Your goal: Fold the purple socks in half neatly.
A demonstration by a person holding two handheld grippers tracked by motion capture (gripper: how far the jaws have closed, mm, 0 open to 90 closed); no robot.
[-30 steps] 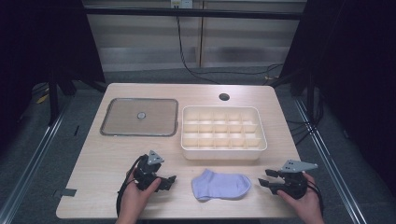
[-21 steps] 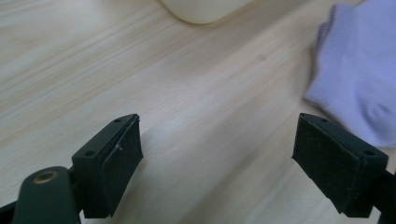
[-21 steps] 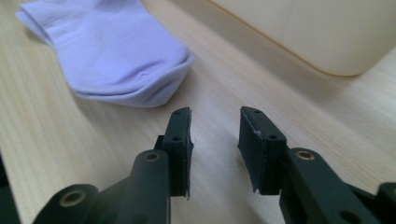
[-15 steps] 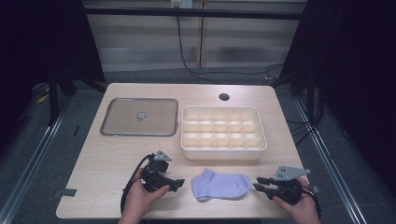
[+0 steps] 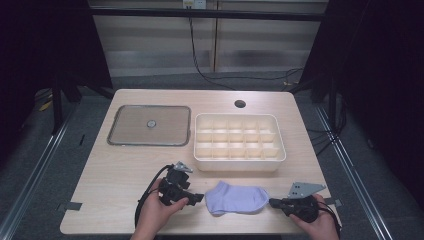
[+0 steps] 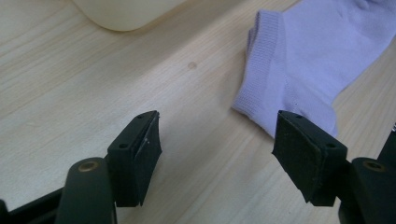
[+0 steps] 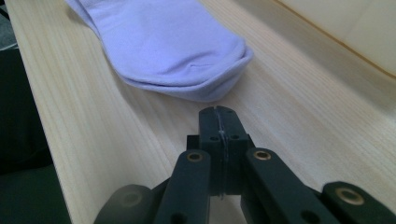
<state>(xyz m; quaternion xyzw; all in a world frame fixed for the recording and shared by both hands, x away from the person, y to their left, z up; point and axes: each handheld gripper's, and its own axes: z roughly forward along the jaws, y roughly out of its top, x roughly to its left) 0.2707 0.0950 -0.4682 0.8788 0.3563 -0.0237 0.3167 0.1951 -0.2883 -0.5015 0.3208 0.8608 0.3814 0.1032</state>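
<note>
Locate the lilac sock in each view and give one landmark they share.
High view: sock at the near table edge, between the two tools.
Left gripper view: upper right, cuff toward the open jaws.
Right gripper view: top centre, toe just beyond the shut jaws.
Shared landmark: cream divider tray.

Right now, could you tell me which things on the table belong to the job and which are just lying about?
In the job:
sock
left tool, jaws apart beside the sock's cuff
right tool, jaws shut, short of the toe

Lying about:
divided bin
lid
</note>
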